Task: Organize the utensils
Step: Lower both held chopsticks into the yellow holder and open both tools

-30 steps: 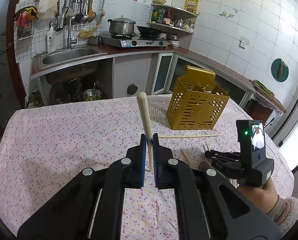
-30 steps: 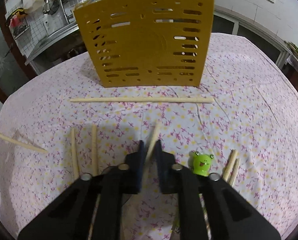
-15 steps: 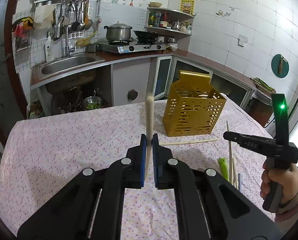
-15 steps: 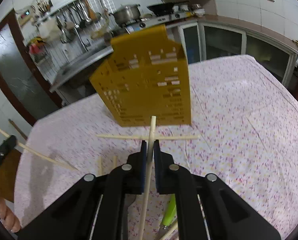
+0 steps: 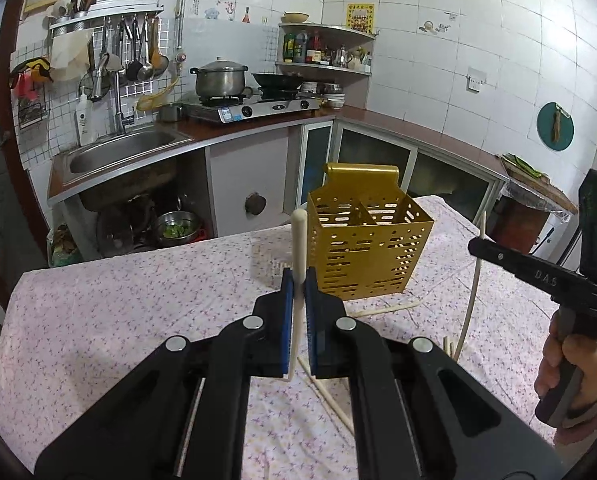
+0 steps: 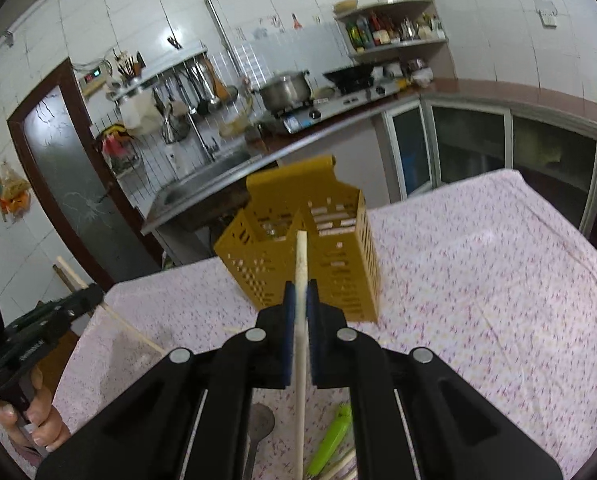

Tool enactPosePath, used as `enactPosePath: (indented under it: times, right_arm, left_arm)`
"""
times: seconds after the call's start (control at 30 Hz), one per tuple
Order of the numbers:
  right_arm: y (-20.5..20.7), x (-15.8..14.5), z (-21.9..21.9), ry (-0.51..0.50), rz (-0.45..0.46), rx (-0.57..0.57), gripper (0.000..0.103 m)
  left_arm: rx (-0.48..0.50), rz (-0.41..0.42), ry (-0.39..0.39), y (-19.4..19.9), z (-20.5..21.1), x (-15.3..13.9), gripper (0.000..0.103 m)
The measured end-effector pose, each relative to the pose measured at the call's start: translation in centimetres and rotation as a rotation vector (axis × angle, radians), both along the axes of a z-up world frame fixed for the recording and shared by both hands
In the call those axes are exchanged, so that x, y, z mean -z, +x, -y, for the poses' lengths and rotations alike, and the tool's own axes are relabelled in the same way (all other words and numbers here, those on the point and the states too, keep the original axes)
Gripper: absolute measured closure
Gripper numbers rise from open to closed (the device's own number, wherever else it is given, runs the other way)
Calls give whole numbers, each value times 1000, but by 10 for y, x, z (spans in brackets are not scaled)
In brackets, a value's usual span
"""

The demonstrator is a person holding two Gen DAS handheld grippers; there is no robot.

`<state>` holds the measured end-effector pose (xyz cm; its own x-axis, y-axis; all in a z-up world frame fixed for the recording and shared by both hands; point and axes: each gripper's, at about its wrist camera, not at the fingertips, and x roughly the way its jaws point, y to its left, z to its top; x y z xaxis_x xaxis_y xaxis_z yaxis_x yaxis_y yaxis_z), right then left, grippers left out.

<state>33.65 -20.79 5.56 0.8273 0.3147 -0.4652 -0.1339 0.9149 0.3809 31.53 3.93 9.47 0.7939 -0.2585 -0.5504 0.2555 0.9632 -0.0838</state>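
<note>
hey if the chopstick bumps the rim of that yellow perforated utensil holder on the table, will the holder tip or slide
The utensil holder looks thin-walled, perforated and nearly empty, so probably light. A bump at the rim may well slide it on the tablecloth, which looks smooth. It is taller than its base is wide, so a high push could tip it. The chopstick in the right tongs looks stiff, so it would pass the force on.

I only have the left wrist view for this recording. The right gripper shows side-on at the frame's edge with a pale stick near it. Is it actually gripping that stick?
Observer: Yes. In the right wrist view the right gripper is shut on a chopstick, which points toward the gold utensil holder.
Operator: What lies below it on the table?
Observer: A green utensil handle and a metal spoon, both on the floral cloth.
Operator: Does that view show my left gripper?
Observer: Yes, at its left edge: the left gripper, shut on another chopstick.
</note>
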Motion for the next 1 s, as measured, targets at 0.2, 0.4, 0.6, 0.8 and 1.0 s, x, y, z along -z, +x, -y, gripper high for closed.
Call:
enactPosePath:
  times: [0.2,0.4,0.6,0.8,1.0]
  right_arm:
    - [0,-32,8,-29,131,23,97]
    - [8,-82,14,-69,265,53,97]
    - [28,-129,22,-105,404,130,97]
    - [66,-128,23,-107,456,163,97]
    - [99,-71,14,-157,378,137,97]
  left_arm:
    - [15,46,-11,1,15,-16,99]
    - [42,124,-16,12,38,-52,99]
    - [50,200,-31,42,61,-93,99]
    - [13,228,-45,81,76,-91,99]
    - [1,132,-1,116,85,-30,99]
